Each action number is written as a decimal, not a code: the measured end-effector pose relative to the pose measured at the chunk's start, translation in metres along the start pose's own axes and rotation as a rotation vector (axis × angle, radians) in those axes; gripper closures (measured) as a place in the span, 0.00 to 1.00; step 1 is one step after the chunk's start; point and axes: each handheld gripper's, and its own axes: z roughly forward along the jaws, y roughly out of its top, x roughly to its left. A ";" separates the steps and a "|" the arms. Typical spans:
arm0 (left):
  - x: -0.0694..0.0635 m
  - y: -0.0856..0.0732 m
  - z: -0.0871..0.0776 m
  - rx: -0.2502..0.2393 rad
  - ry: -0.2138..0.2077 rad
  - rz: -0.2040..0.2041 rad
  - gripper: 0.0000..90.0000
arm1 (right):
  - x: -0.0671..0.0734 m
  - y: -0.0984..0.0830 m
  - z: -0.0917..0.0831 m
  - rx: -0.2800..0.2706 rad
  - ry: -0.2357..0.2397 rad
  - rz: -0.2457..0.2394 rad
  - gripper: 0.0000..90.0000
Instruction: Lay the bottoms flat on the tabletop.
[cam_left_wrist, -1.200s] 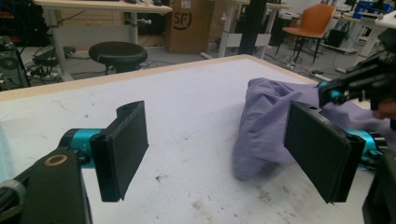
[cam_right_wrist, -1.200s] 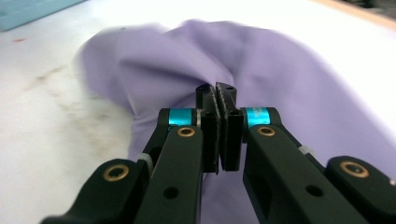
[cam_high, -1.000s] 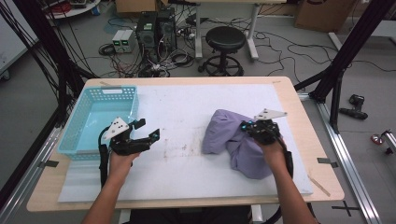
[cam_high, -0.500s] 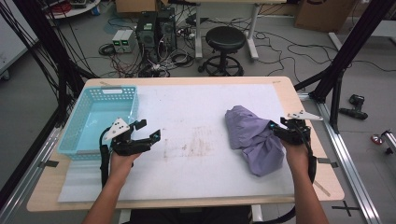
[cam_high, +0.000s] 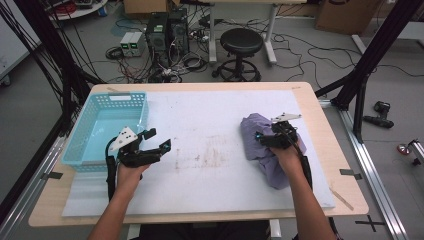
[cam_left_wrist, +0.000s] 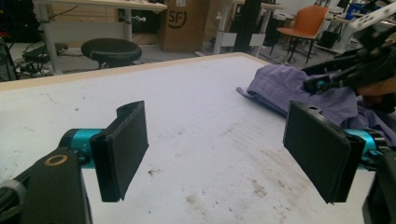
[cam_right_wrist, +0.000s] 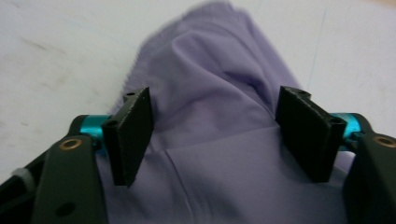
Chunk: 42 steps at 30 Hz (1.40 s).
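A crumpled purple cloth (cam_high: 257, 150) lies on the right side of the white mat (cam_high: 200, 115). My right gripper (cam_high: 263, 139) hovers just over the cloth's top. Its jaws have just been opening and now stand wide. In the right gripper view the cloth (cam_right_wrist: 210, 60) bulges up between the open jaws of that gripper (cam_right_wrist: 215, 128), and the pads do not press on it. My left gripper (cam_high: 159, 139) hangs over the mat beside the basket, open and empty. In the left gripper view, past the wide jaws of the left gripper (cam_left_wrist: 217, 149), I see the cloth (cam_left_wrist: 280, 84) and the right gripper (cam_left_wrist: 327, 77).
A light blue plastic basket (cam_high: 85, 135) sits at the mat's left edge, close to my left hand. The mat has brownish stains (cam_high: 210, 157) near its middle. A black stool (cam_high: 241, 42) and cables stand on the floor beyond the table's far edge.
The right hand pulled the cloth to the right, then came back left over it with its jaws opened and the cloth released. The left gripper has stayed still.
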 end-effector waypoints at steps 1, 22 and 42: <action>0.000 -0.001 0.000 0.001 0.002 -0.001 0.24 | 0.000 -0.001 0.005 0.030 0.002 0.005 0.30; 0.004 -0.001 -0.011 -0.024 0.020 -0.009 0.24 | 0.115 0.015 0.033 0.071 0.488 -0.224 0.88; 0.008 0.007 -0.020 -0.039 0.036 -0.008 0.25 | 0.139 0.015 -0.022 -0.224 0.479 -0.371 0.43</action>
